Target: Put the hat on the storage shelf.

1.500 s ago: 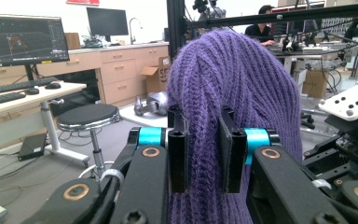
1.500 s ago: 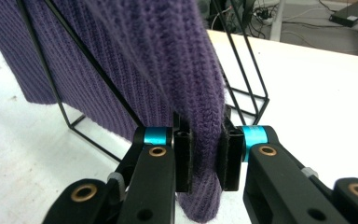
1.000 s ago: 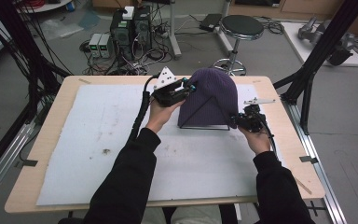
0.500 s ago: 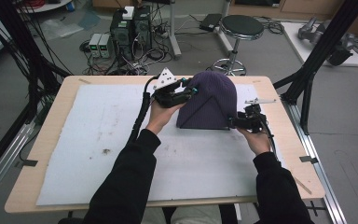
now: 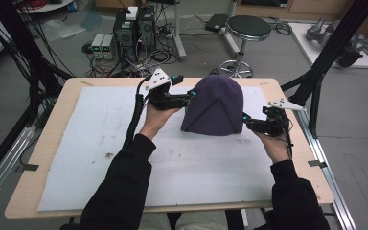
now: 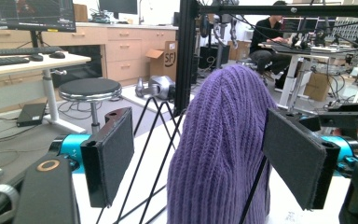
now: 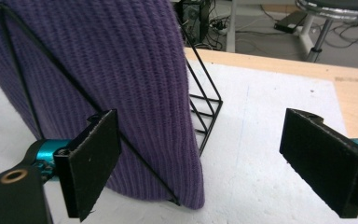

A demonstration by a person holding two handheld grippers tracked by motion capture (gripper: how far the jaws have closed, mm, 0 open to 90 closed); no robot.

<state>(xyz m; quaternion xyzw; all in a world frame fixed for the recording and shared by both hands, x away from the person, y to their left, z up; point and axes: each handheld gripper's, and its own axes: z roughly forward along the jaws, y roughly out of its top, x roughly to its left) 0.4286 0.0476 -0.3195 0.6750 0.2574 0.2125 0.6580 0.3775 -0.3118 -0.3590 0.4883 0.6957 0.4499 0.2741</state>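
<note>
A purple knit hat sits pulled over a black wire stand on the white mat. My left gripper is at the hat's upper left edge. Its jaws have just been opening and stand wide. In the left gripper view the hat rises between the pads without touching them. My right gripper is at the hat's lower right corner. Its jaws have also just been opening, and in the right gripper view the hat hangs free beside the left pad.
The wooden table's edge runs close on the right, with a black frame strut beyond it. A stool and computer boxes stand on the floor behind the table.
Both grippers have opened and let go of the hat. The right hand has drawn slightly back and up from the hat's corner. The hat now rests on the stand.
</note>
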